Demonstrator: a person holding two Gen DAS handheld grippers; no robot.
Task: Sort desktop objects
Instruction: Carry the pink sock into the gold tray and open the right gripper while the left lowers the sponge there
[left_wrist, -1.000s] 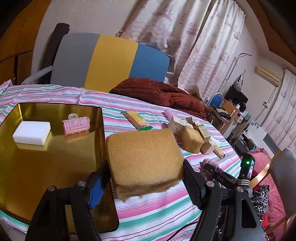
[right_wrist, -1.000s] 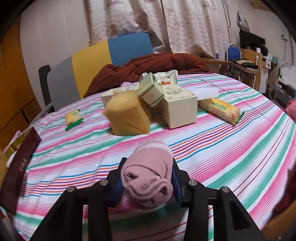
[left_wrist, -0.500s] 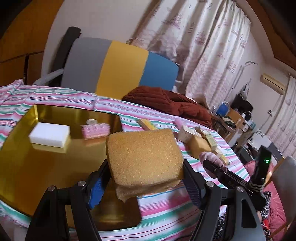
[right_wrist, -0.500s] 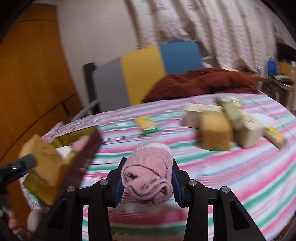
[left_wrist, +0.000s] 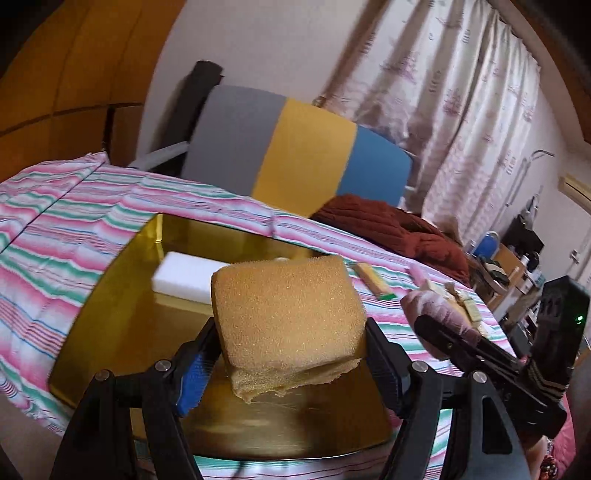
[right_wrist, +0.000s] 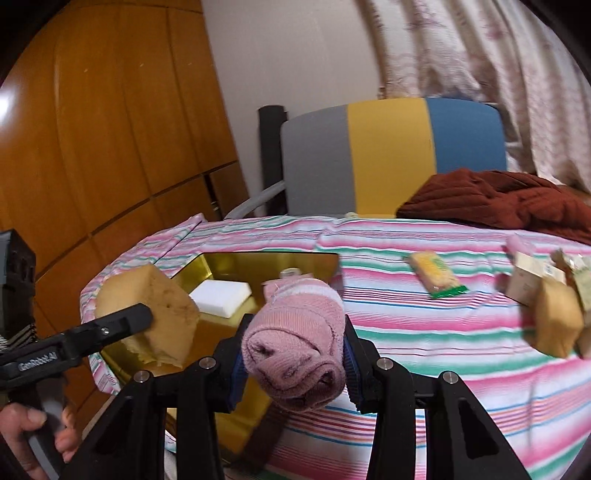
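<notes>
Sponge (left_wrist: 286, 314) sits pinched in the left tongs (left_wrist: 291, 360) above the gold tray (left_wrist: 110, 306); right tongs (right_wrist: 293, 360) pinch a rolled pink sock (right_wrist: 295, 343) near the tray's edge. Lower each onto bare tray floor, clear of the white eraser block (left_wrist: 186, 275), before spreading.

tricolour chair (right_wrist: 391, 155), maroon blanket perhaps (right_wrist: 498, 201), curtains (left_wrist: 461, 110)

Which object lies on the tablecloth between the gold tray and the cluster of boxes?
In the right wrist view, a yellow snack packet with a green end lies on the striped tablecloth between the gold tray and the boxes.
</notes>
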